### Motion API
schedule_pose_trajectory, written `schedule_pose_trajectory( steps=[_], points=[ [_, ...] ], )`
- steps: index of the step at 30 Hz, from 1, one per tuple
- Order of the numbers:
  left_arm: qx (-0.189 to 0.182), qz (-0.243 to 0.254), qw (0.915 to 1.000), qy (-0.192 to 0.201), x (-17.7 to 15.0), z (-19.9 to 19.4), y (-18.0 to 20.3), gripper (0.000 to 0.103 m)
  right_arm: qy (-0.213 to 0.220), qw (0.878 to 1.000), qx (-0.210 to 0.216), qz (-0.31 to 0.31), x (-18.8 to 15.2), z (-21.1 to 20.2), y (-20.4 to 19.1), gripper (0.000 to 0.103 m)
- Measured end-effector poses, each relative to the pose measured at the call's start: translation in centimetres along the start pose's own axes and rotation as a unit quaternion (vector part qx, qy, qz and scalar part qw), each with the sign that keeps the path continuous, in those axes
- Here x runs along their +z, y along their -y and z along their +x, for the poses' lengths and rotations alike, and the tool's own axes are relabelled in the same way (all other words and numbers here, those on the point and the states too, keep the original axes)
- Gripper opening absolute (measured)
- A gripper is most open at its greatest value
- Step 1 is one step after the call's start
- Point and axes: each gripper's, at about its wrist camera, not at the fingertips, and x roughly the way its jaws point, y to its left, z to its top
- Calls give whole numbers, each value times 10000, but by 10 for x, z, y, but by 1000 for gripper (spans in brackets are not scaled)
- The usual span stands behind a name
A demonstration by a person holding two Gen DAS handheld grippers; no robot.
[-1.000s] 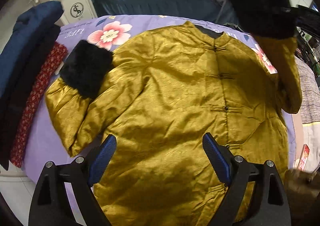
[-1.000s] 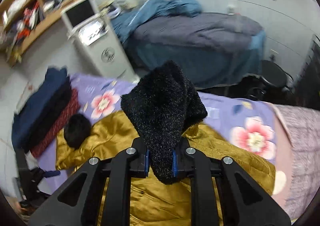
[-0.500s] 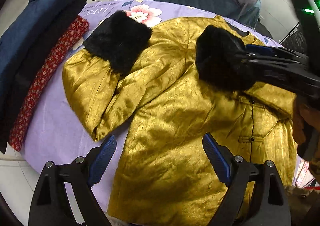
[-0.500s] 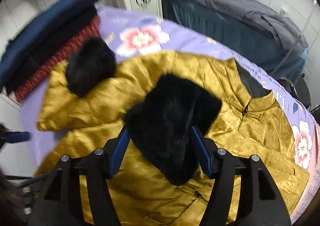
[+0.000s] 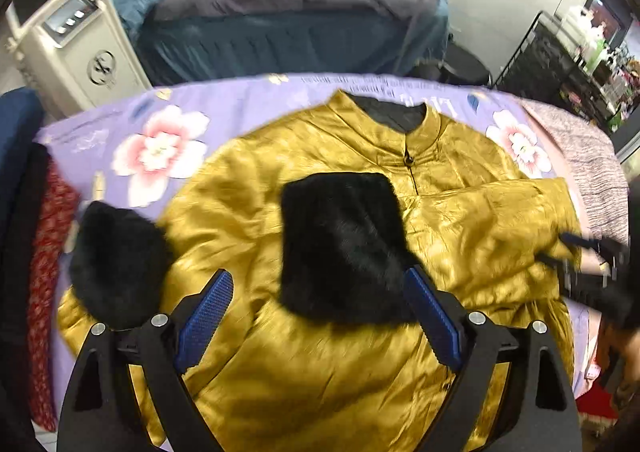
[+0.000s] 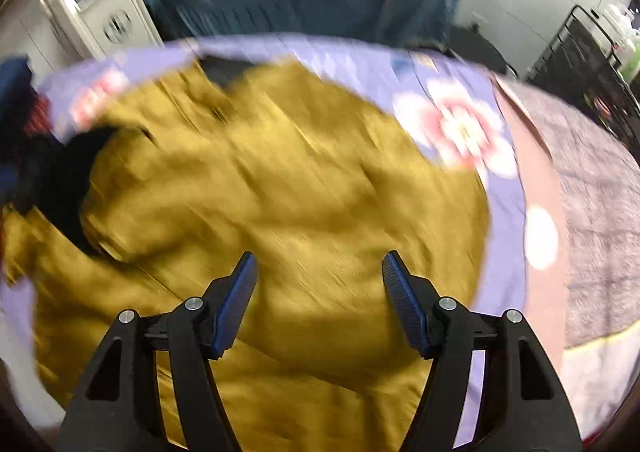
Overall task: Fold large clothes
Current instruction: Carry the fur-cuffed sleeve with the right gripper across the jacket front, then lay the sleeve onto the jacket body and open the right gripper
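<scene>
A gold satin jacket (image 5: 248, 220) lies face up on a purple flowered sheet (image 5: 160, 148). Its right sleeve is folded across the chest, and the black fur cuff (image 5: 340, 244) rests on the front. The other black fur cuff (image 5: 116, 264) lies at the left with its sleeve folded. My left gripper (image 5: 318, 308) is open and empty above the lower front of the jacket. My right gripper (image 6: 318, 284) is open and empty over the jacket (image 6: 280, 192); this view is blurred. It also shows in the left wrist view (image 5: 576, 256) at the folded sleeve's right edge.
Stacked dark blue and red clothes (image 5: 36, 236) lie along the left edge. A grey blanket (image 5: 588, 156) lies at the right. Behind stand a bed with dark covers (image 5: 288, 24), a white machine (image 5: 68, 40) and a black rack (image 5: 560, 56).
My right gripper has let go of the fur cuff, left it on the jacket's chest and drawn back to the right, open. The left gripper's view has shifted.
</scene>
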Motion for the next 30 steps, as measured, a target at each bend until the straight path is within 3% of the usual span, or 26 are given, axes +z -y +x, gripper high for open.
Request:
schedule_pose_trajectory(
  steps=[2, 4, 8, 10, 13, 15, 17, 22, 26, 28, 30],
  points=[
    [-15, -20, 9996, -279, 4, 25, 3, 83, -416, 9991, -39, -7, -23, 23, 13, 66],
    [-19, 31, 9977, -678, -1, 58, 7, 80, -560, 9983, -129, -23, -38, 32, 20, 66],
    [143, -35, 9936, -1119, -15, 84, 6, 75, -435, 9989, -199, -30, -42, 20, 20, 66],
    [206, -135, 9948, -989, -14, 75, 5, 75, -147, 9997, -197, 86, -39, 2, 22, 66],
    [418, -148, 9983, -378, -8, 38, 6, 75, 407, 9986, 89, 339, -32, -30, 25, 66],
    [443, -155, 9989, 74, -6, 11, 8, 75, 477, 9975, 307, 432, -28, -35, 25, 66],
    [298, -130, 9990, 302, -6, -5, 13, 76, 280, 9976, 477, 419, -25, -24, 22, 66],
    [-11, 333, 9989, -318, -24, 23, 52, 76, -329, 9985, 348, 256, -24, 16, 14, 66],
    [309, 157, 9945, -991, -37, 77, 50, 77, -641, 9961, 338, 507, -24, 47, 18, 69],
    [455, -65, 9907, -1283, -36, 99, 39, 95, -689, 9966, 237, 396, -21, 53, 10, 75],
    [373, -324, 9873, -1511, -33, 114, 29, 98, -801, 9968, -46, -49, -19, 61, -8, 83]
  ],
)
